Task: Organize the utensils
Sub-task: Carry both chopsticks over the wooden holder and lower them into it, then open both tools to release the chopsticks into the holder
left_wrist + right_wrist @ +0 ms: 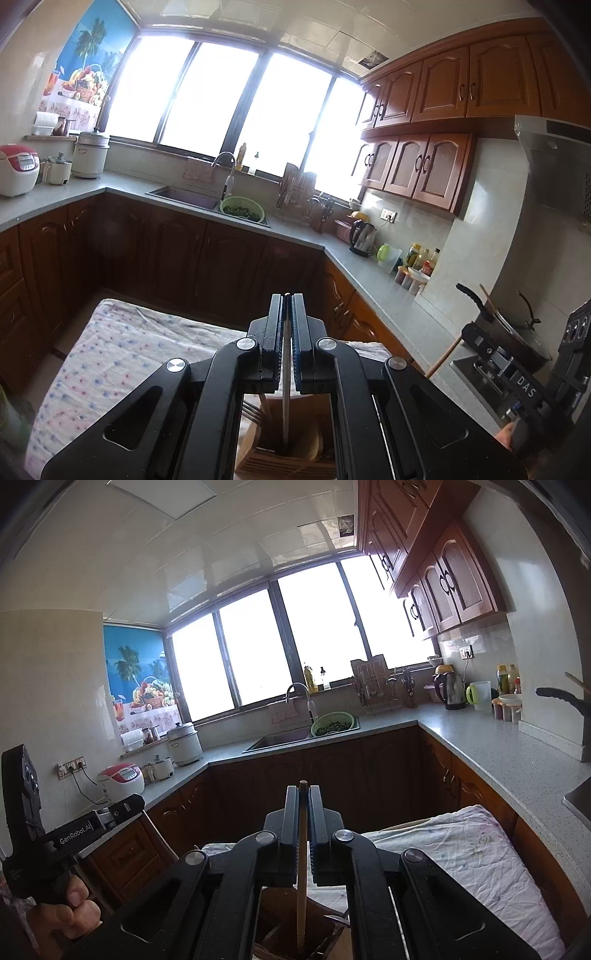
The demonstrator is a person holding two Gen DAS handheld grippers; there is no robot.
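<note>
My left gripper (287,300) is shut on a thin silver stick (285,398). The stick runs down between the pads into a wooden utensil holder (284,459) below, where fork tines (254,410) also show. My right gripper (303,791) is shut on a wooden chopstick (301,886), whose lower end reaches into the same kind of wooden holder (275,919). Each gripper appears in the other's view: the right one (517,373) at the right edge, the left one (77,832) at the left, held by a hand (70,912).
A table under a dotted cloth (125,354) (480,860) lies beneath the grippers. Grey counters wrap the room with a sink (184,195), a green colander (242,209), a kettle (362,233), a rice cooker (16,170) and a pot with a black handle (509,325).
</note>
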